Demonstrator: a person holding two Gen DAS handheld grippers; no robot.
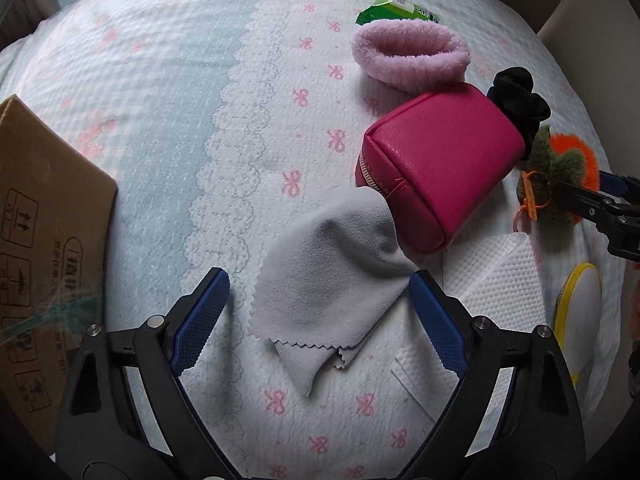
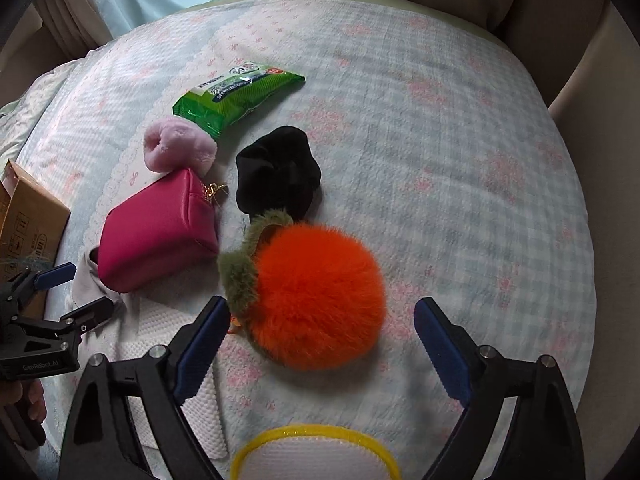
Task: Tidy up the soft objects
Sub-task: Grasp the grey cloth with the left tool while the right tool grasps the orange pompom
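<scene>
Left wrist view: the left gripper (image 1: 320, 292) has its fingers spread, unclosed, around one smooth grey cloth (image 1: 324, 276) with a zigzag edge, lying on the quilted bed (image 1: 160, 120) beside one glossy pink pouch (image 1: 440, 160). Right of these, the right gripper (image 2: 322, 320) is likewise spread around one fluffy round orange pompom (image 2: 316, 296), near one black scrunchie (image 2: 280, 168).

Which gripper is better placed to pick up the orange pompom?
The right gripper: its open jaws straddle the orange pompom directly below. The left gripper hangs open over the grey cloth, beyond the pink pouch.
</scene>
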